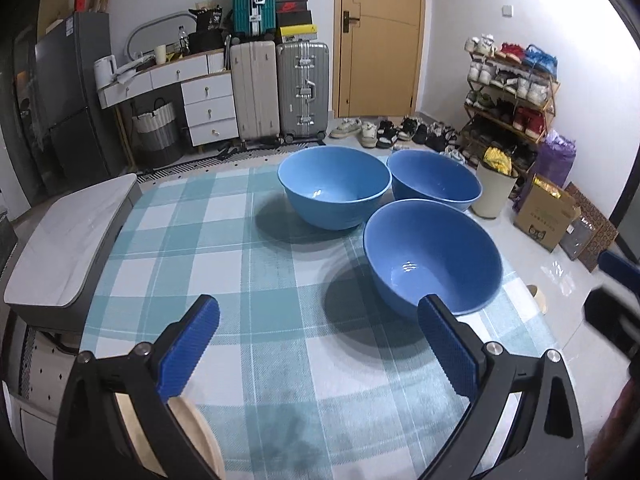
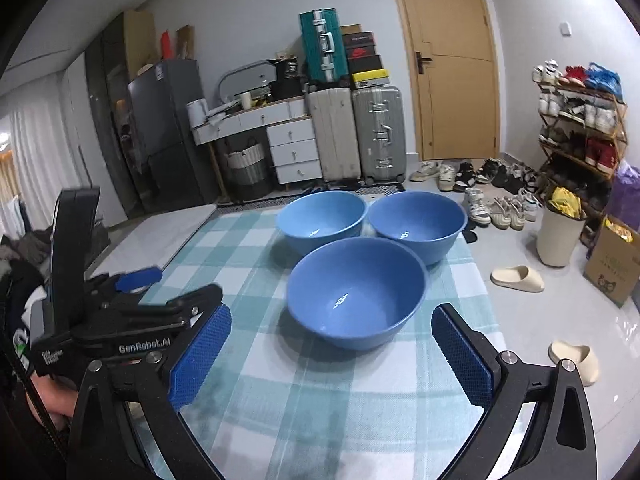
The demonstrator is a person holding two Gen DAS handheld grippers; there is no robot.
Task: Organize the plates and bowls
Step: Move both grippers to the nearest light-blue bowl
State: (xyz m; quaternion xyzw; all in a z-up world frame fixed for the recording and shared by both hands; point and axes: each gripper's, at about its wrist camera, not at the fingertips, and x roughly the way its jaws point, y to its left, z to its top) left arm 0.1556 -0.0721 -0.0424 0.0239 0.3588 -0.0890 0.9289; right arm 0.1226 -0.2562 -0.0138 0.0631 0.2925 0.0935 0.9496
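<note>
3 blue bowls (image 2: 356,292) clustered centre frame on checked cloth (image 2: 280,400); tan plate (image 1: 196,436), lower left, mostly hidden behind finger. Left gripper (image 1: 318,344) and right gripper (image 2: 330,356) angled downward, jaws wide, empty

The room is evenly lit from above, moderately bright and with a cool tone. Each blue bowl (image 1: 434,256) throws a soft dark shadow to the left on the checked tablecloth (image 1: 240,280), and small white highlights shine inside the bowls. The glossy floor (image 1: 560,276) on the right reflects light. The upper right corner of the left wrist view is washed out to white. Both views bend strongly at the edges, with black corners. The centre is sharp; the other gripper at the far right edge is blurred.
</note>
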